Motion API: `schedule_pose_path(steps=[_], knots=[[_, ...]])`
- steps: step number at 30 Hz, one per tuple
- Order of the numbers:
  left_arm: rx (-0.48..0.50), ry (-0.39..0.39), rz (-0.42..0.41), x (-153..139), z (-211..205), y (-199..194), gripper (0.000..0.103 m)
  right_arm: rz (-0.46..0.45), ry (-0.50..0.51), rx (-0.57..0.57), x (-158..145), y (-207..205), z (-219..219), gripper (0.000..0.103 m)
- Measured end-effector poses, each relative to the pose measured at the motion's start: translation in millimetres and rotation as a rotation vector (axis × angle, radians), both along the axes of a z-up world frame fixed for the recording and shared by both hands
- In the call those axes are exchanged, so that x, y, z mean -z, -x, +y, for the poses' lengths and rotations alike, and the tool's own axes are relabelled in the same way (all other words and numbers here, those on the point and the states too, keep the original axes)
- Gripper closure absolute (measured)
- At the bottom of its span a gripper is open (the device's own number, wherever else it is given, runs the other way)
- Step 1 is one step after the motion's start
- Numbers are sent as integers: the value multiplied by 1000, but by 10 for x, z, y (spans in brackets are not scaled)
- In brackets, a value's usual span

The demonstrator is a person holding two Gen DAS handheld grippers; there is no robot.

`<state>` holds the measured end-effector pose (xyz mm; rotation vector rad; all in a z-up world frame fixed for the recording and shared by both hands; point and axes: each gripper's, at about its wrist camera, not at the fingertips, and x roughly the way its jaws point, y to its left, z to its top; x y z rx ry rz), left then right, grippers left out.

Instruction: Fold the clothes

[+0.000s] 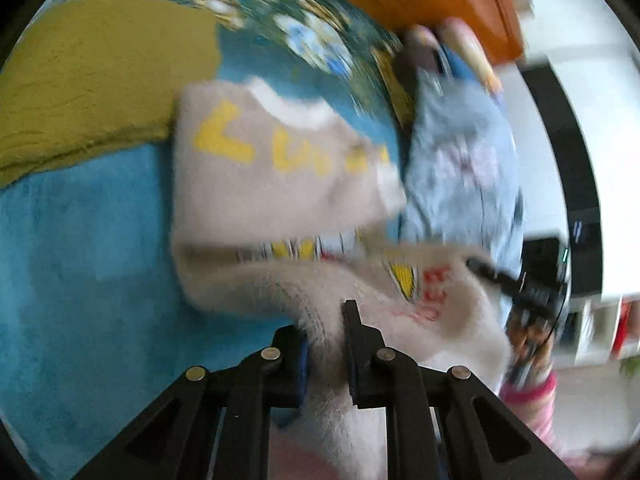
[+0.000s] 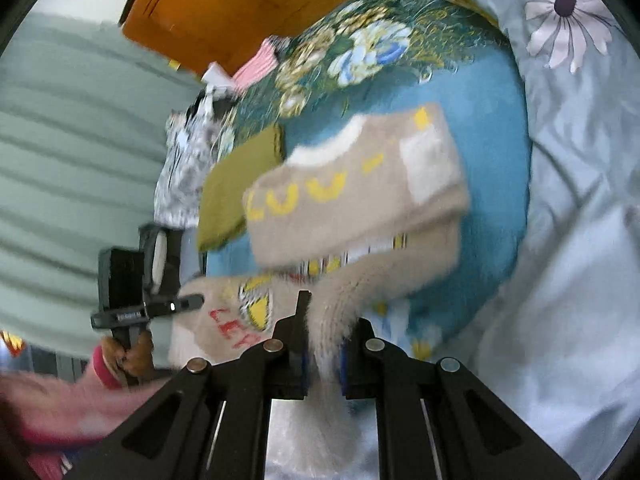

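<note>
1. The left gripper (image 1: 326, 344) sits at 6 o'clock in its own wrist view, its two black fingers pinched onto a thick fold of the fuzzy beige sweater (image 1: 280, 184).
2. The right gripper (image 2: 326, 344) sits at 6 o'clock in the right wrist view and clamps another bunched edge of the same sweater (image 2: 352, 184); the fabric runs down between its fingers and out below them.
3. The sweater's far part lies folded over on the blue blanket (image 1: 80, 240) near the centre of both views, its white collar toward 12 o'clock and yellow letters across the chest.
4. The near part, with red lettering and a yellow patch, rises from the blanket toward both grippers.
5. In the left wrist view, an olive-green cloth (image 1: 80, 88) lies at 10 o'clock, touching the sweater's left edge.
6. A pale blue garment with a flower print (image 1: 460, 168) lies at 2 o'clock in that view, just beside the sweater.
7. In the right wrist view the other gripper shows at 8 o'clock, held by a hand (image 2: 128, 352) in a pink sleeve.
8. A floral teal bedspread (image 2: 360, 48) spreads toward 12 o'clock, with an orange wooden headboard (image 2: 224, 12) at 11 o'clock.
9. Both views are blurred by motion, so the letters cannot be read in full.
</note>
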<state>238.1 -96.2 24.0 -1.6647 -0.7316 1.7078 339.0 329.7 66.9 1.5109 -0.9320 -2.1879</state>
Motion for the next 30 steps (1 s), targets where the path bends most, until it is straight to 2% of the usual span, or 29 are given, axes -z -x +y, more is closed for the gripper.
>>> schedule_pose_path(steps=[8,11,12,13,16,19,22,23,25,30], knots=[[-339,-208,-162,337,-327,648,74,-94,125,273,486,784,377,90],[-404,-233,-169,379,-432,721,68,-115,191,338,647,931,443,87],[-425,-240,-171,391,-467,743,64,-119,204,361,680,959,464,82],[-436,-241,-159,382,-475,762,58,-120,207,378,697,985,476,76],[-454,-236,-106,326,-455,816,46,-99,180,383,662,1044,477,70],[-421,-134,-33,267,-300,867,44,-65,140,397,640,1048,508,65],[-319,66,70,205,-51,885,44,-56,124,399,686,1029,532,58],[-283,149,116,184,43,884,44,-61,118,391,716,1022,525,58],[-224,264,189,160,200,873,44,-76,103,372,802,993,506,58],[-130,372,256,174,427,863,46,-116,29,344,995,974,432,57]])
